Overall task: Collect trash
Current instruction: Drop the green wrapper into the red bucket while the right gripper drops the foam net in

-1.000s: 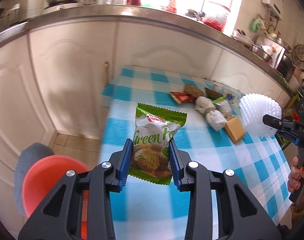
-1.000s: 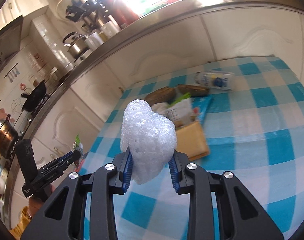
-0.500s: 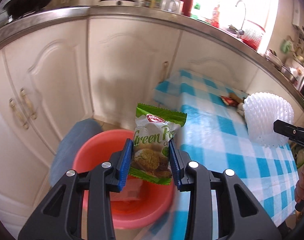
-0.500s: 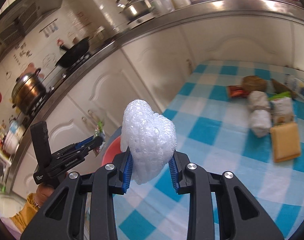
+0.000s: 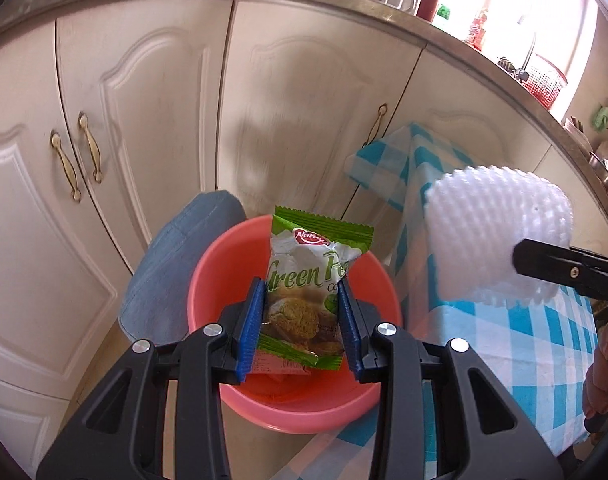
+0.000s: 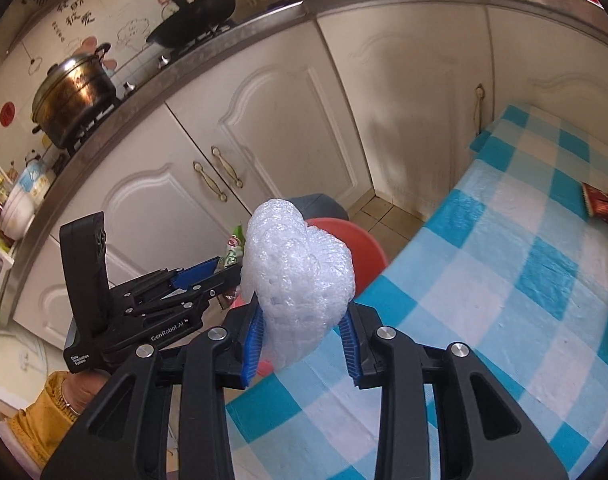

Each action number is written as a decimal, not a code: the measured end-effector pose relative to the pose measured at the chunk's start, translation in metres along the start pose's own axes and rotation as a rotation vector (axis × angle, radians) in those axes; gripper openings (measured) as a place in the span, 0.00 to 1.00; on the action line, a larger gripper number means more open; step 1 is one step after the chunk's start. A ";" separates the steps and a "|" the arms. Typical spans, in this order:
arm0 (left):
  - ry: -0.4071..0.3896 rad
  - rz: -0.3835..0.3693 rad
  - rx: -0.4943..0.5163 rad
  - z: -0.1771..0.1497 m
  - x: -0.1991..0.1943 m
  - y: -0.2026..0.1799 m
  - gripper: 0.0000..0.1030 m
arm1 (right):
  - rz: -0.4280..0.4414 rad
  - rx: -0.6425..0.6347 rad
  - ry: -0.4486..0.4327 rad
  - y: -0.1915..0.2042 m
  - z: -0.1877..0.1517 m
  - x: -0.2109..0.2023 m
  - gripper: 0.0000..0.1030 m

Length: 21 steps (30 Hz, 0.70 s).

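Observation:
My left gripper (image 5: 299, 285) is shut on a green cookie wrapper (image 5: 304, 264) and holds it upright over the red basin (image 5: 295, 408) on the floor. My right gripper (image 6: 301, 322) has a white foam net (image 6: 299, 276) between its blue pads; its jaws are opening, and the net still stands between them. In the right wrist view the left gripper (image 6: 207, 276) hangs to the left over the basin (image 6: 364, 252), with the wrapper (image 6: 233, 248) at its tip. In the left wrist view the foam net (image 5: 492, 240) is at the right, above the table's edge.
The table with a blue check cloth (image 6: 504, 280) stands right of the basin, with a red wrapper (image 6: 600, 204) at its far end. A blue-grey cushion (image 5: 175, 264) lies against the basin's left side. White cabinet doors (image 5: 143, 120) stand close behind. A yellow sleeve (image 6: 43, 420) shows at the lower left.
Both grippers swung left, off the table toward the basin. The wrapper now hangs over the basin, and the foam net has come to the table's left edge, its pads slightly wider.

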<state>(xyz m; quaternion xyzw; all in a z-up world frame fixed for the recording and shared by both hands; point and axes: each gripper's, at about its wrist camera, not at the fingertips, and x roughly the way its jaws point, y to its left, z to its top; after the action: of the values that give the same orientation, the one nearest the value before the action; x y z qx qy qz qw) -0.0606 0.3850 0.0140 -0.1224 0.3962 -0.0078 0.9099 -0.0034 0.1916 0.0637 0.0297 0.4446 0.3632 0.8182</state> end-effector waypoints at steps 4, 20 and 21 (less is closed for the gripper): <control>0.026 -0.004 -0.011 -0.004 0.009 0.005 0.36 | -0.013 -0.024 0.041 0.005 0.002 0.020 0.38; 0.110 0.018 -0.028 -0.017 0.038 0.011 0.48 | -0.030 0.009 0.054 0.001 -0.002 0.045 0.70; 0.107 0.017 -0.029 -0.017 0.037 0.011 0.50 | -0.024 0.016 0.049 -0.001 -0.003 0.044 0.72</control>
<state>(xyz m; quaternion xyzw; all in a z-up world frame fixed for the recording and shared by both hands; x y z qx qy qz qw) -0.0481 0.3879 -0.0266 -0.1314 0.4454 -0.0008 0.8856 0.0101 0.2179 0.0305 0.0220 0.4677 0.3506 0.8111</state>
